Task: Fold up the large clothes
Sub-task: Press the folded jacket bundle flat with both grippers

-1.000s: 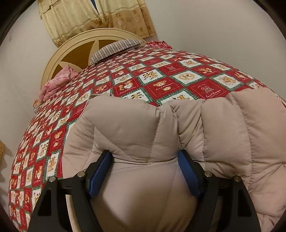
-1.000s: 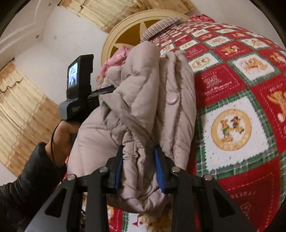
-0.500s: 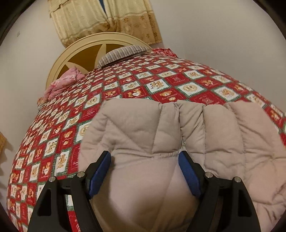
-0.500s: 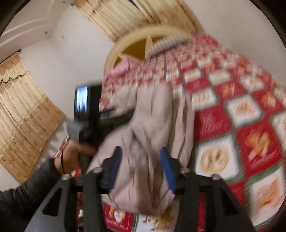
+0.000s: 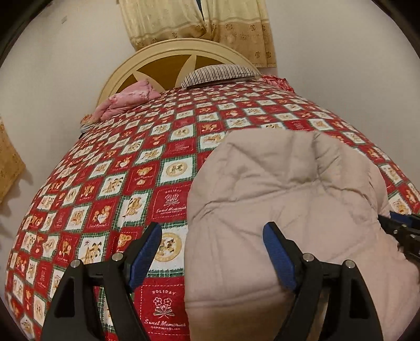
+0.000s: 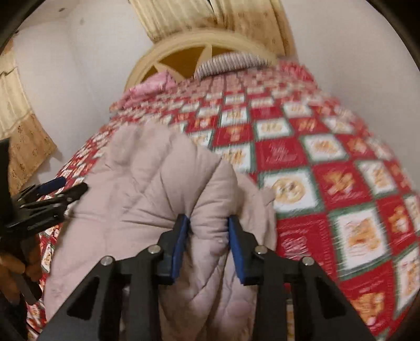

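Note:
A beige quilted puffer jacket [image 5: 283, 209] lies folded in a bundle on the red patchwork bedspread [image 5: 131, 168]. My left gripper [image 5: 212, 244] is open; its jaws stand wide over the jacket's left edge, with nothing between the pads pressed. My right gripper [image 6: 208, 230] is shut on a thick fold of the jacket [image 6: 162, 183] near its close end. The right gripper [image 5: 401, 230] shows at the right edge of the left wrist view. The left gripper [image 6: 44, 196] shows at the left edge of the right wrist view.
A cream round headboard [image 5: 181, 60] stands at the far end with a striped pillow [image 5: 220, 73] and a pink folded blanket [image 5: 126, 99]. Yellow curtains [image 5: 204, 23] hang behind. The bedspread [image 6: 328, 170] stretches to the right of the jacket.
My left gripper has shifted left and back, so the jacket now sits right of centre. The jacket has come down from hanging to a bundle on the bed, still held by my right gripper.

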{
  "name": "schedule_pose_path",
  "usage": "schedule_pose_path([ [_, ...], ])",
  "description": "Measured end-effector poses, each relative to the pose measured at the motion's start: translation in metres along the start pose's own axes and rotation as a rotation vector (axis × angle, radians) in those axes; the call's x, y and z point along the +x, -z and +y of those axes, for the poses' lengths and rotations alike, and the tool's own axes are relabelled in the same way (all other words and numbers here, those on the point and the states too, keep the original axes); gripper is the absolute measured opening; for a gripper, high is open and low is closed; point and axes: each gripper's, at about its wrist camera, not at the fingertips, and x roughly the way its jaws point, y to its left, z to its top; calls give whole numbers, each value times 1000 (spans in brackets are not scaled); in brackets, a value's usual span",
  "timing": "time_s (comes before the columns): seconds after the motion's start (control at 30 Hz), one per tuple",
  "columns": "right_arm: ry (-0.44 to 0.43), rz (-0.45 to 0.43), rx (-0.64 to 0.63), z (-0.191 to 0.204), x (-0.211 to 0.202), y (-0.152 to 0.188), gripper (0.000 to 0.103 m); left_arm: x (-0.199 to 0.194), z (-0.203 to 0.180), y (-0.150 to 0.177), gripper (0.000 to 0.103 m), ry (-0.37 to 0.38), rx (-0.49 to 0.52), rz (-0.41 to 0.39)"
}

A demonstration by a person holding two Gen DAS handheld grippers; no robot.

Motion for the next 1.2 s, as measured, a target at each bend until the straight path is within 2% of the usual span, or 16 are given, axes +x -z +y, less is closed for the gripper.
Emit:
schedule_pose_path([
  [0.1,-32,66,63,-12,17,4,40,5,0,2,81,5,-7,-3],
  [0.33,-40,48,99,-22,18,16,41,8,8,5,82,39,-36,1],
  [0.53,-35,18,92,-12,-1,13,56,-3,28,8,82,125,-71,18],
  [0.57,-54,-7,114,-15,-13,15,64,-6,31,9,82,127,-65,13],
  [0.6,-62,-23,129,-16,-18,15,78,-9,34,10,82,121,-50,4],
  [0.63,-84,-56,153,-20,-31,18,85,-12,34,11,82,114,-39,-4],
  [0.67,-100,-74,162,-22,-38,19,97,-15,37,13,82,110,-33,-15],
  [0.7,-116,-90,165,-23,-45,19,103,-16,41,15,82,117,-38,-21],
  [0.8,-159,-122,161,-28,-62,20,103,-6,53,20,82,193,-98,6],
  [0.97,-153,-15,135,-26,-28,17,103,18,80,35,85,348,-280,68],
  [1.13,-291,73,257,-43,16,25,103,34,103,42,85,515,-392,102],
  [1.2,-337,92,289,-48,26,30,103,49,106,47,86,641,-442,145],
])
